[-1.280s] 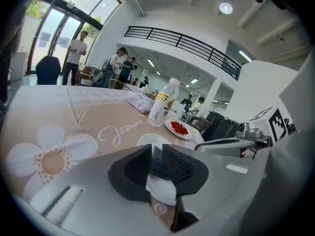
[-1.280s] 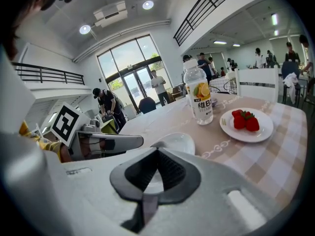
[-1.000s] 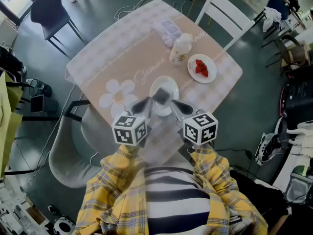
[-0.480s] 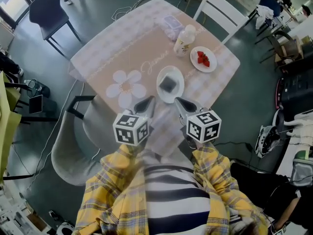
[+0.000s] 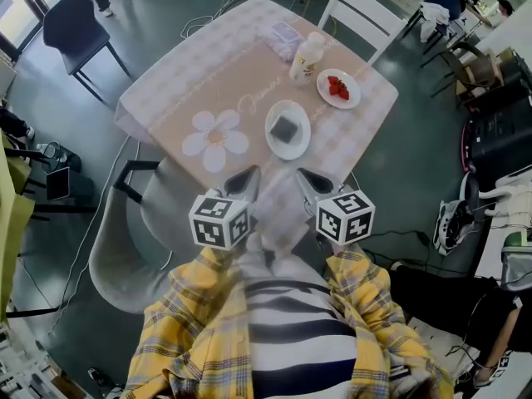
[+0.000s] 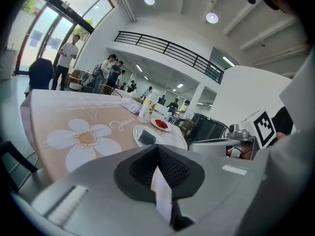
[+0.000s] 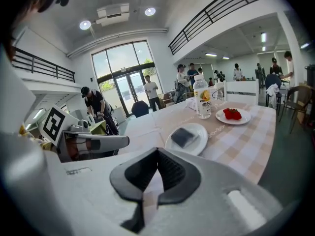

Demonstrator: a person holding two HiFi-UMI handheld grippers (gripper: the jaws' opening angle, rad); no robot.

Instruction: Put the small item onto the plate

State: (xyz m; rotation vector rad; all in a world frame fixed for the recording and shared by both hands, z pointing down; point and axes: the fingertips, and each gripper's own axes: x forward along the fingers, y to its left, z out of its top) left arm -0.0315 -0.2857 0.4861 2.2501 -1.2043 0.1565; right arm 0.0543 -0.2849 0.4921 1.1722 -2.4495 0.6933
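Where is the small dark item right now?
In the head view the small dark item lies on the white plate, right of the flower print and below the bottle.

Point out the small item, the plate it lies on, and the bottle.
small item (image 5: 285, 128): head view, centre of its dark top face.
plate (image 5: 273, 140): head view, bare white rim left of the item.
bottle (image 5: 304, 60): head view, middle of its body.

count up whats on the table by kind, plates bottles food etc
plates: 2
dark small item: 1
bottle: 1
red food pile: 1
pale packet: 1
total: 6
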